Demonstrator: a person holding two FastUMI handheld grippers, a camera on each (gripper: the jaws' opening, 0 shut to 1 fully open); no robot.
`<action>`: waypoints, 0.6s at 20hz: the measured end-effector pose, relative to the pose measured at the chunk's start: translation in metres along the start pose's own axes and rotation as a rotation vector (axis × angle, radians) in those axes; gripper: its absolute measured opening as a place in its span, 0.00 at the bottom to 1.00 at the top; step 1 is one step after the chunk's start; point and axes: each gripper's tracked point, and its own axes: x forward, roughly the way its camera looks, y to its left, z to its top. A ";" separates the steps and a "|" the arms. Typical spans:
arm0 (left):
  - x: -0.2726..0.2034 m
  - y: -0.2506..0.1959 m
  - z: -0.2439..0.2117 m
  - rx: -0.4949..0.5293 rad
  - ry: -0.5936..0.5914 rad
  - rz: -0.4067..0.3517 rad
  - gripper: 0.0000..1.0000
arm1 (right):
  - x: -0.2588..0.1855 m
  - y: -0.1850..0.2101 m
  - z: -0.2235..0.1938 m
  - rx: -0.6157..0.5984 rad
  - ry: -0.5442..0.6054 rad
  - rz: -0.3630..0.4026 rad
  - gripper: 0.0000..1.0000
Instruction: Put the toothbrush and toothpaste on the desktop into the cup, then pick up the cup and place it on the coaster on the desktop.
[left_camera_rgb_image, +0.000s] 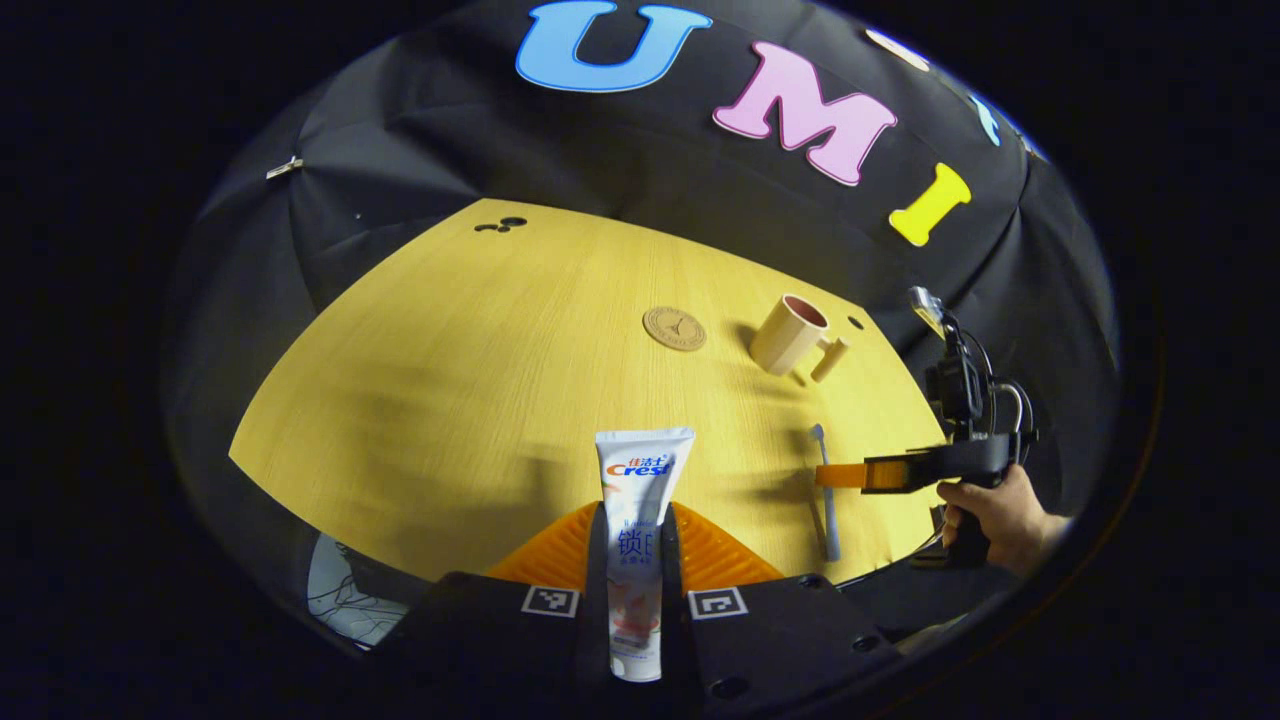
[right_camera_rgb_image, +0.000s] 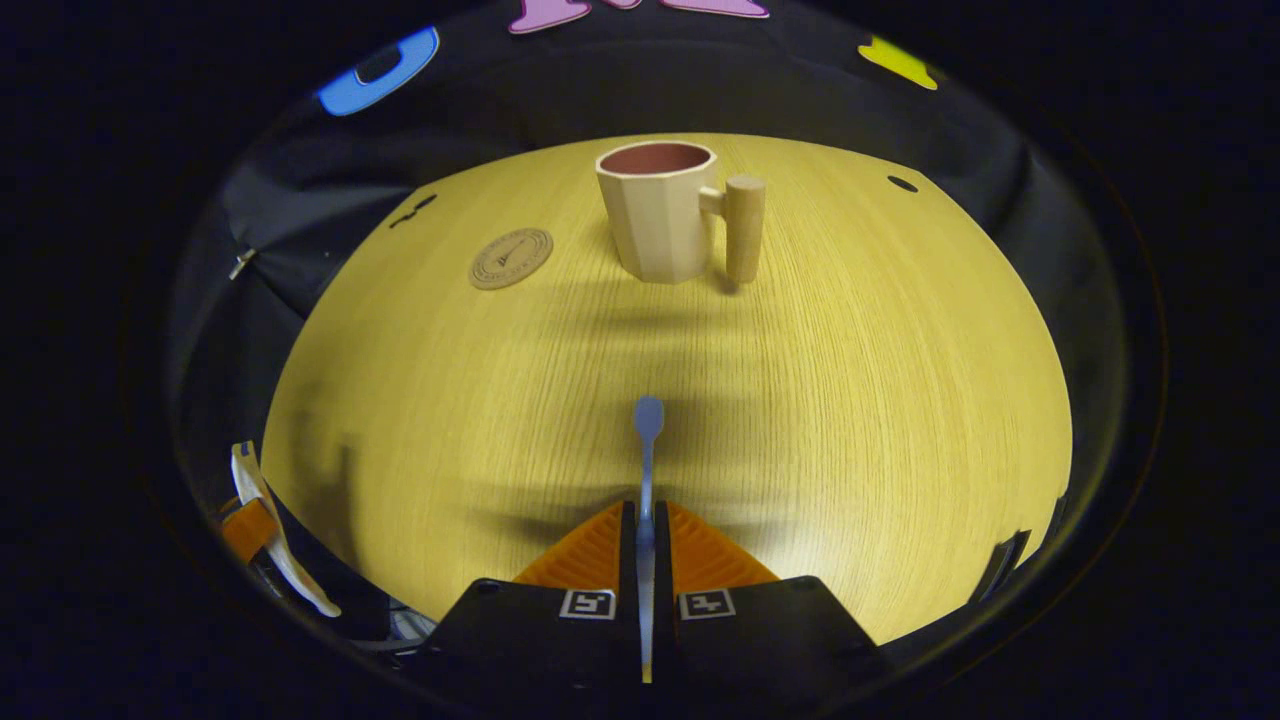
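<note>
In the left gripper view, the left gripper (left_camera_rgb_image: 637, 520) is pinching the toothpaste (left_camera_rgb_image: 637, 520) between its fingers, the tube standing up between them with its crimped end pointing away over the tabletop (left_camera_rgb_image: 450, 380). In the right gripper view, the right gripper (right_camera_rgb_image: 646, 530) is pressing its fingers on the handle of the toothbrush (right_camera_rgb_image: 647, 440), whose head is pointing forward toward the cup (right_camera_rgb_image: 660, 215). The left gripper view is showing a hand (left_camera_rgb_image: 995, 520) holding that gripper at the tabletop's right edge. Farther off, the cup is standing upright and empty, handle to its right. The round coaster (right_camera_rgb_image: 511, 258) is lying flat near the cup's left, apart from it.
</note>
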 end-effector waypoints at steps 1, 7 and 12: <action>0.000 -0.007 0.009 -0.004 -0.025 -0.020 0.25 | -0.009 0.003 0.010 0.008 -0.046 0.034 0.08; 0.013 -0.079 0.104 -0.005 -0.249 -0.187 0.25 | -0.060 0.008 0.060 0.022 -0.242 0.200 0.08; 0.034 -0.160 0.186 -0.029 -0.422 -0.381 0.25 | -0.086 -0.002 0.090 0.045 -0.336 0.292 0.08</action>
